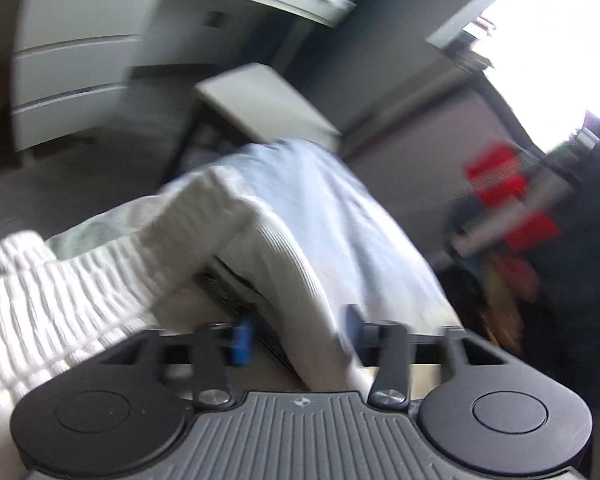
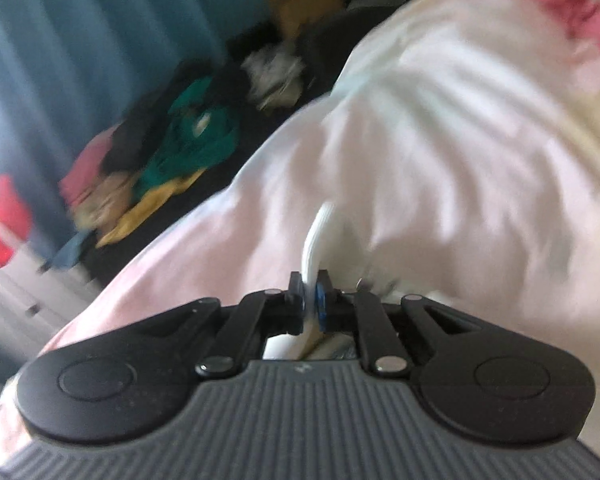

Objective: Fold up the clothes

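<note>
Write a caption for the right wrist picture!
Right tool pinching a fold of white cloth, colourful clothes pile behind.

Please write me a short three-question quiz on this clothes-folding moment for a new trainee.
1. True or false: the right gripper has its jaws closed on a strip of the white garment.
2. How do the left gripper's jaws stand? A) apart, B) clamped flat together, C) out of view.
3. Fill in: the clothes pile in the right wrist view includes a green piece and a ____ one below it.

Key: 1 true; 2 A; 3 yellow.
</note>
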A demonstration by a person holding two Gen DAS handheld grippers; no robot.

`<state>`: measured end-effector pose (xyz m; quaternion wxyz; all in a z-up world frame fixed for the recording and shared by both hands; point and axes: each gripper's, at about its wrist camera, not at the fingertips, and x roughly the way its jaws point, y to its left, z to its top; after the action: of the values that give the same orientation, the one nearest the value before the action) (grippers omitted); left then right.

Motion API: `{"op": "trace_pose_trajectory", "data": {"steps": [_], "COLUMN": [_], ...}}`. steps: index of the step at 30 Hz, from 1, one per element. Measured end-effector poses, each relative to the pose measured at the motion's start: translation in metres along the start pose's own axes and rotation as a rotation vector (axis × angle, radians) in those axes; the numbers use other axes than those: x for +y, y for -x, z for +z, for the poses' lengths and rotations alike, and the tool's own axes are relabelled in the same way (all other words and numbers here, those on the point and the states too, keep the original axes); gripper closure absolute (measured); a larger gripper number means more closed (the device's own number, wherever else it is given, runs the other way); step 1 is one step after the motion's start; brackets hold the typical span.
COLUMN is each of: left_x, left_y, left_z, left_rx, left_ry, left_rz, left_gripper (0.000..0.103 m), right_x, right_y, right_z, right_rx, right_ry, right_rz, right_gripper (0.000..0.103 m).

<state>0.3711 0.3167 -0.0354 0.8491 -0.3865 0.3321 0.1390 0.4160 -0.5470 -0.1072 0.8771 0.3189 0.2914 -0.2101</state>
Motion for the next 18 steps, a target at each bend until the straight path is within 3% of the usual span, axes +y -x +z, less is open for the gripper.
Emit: {"op": "trace_pose_trajectory", "data": {"steps": [1, 2, 4, 5, 9, 13, 14, 18], "left_x": [0.000, -0.001, 0.008, 0.014, 0.055, 0.101, 0.109, 0.122], "left_y": [0.014, 0.028, 0.055, 0.069, 0.113, 0.131, 0.131, 0.116], "left_z": [-0.006, -0.011, -0.026, -0.035, -0.074, -0.115, -0.120, -0.147], "left_rx": [-0.007, -0.013, -0.021, -0.018, 0.019, 0.063, 0.086, 0.116], "left_ry": [-0.040, -0.079, -0.101, -0.103, -0.047, 0.108, 0.130, 0.178], "left_rz": [-0.014, -0.027, -0.037, -0.052, -0.112, -0.176, -0.204, -0.199], "left_gripper": [0.045, 0.038, 0.026, 0.025, 0.023, 0.019, 0.017, 0.016], "right_x": [-0.001, -0.002, -0.002, -0.004, -0.027, -0.063, -0.071, -0.096], "right_y": [0.008, 0.020, 0.047, 0.061, 0.111, 0.148, 0.155, 0.168], "right_z": [-0.002, -0.005, -0.016, -0.023, -0.056, -0.097, -0.107, -0.152], "right_rx": [0.032, 0.039, 0.036, 0.034, 0.063, 0.120, 0.129, 0.210], "right_ry": [-0.015, -0.015, -0.002, -0.002, -0.090, -0.221, -0.243, -0.310], "right_rz": [0.048, 0.092, 0.162, 0.179, 0.292, 0.386, 0.398, 0.456], "right_gripper": [0.085, 0.076, 0.037, 0.033, 0.033, 0.033, 0.033, 0.033]}}
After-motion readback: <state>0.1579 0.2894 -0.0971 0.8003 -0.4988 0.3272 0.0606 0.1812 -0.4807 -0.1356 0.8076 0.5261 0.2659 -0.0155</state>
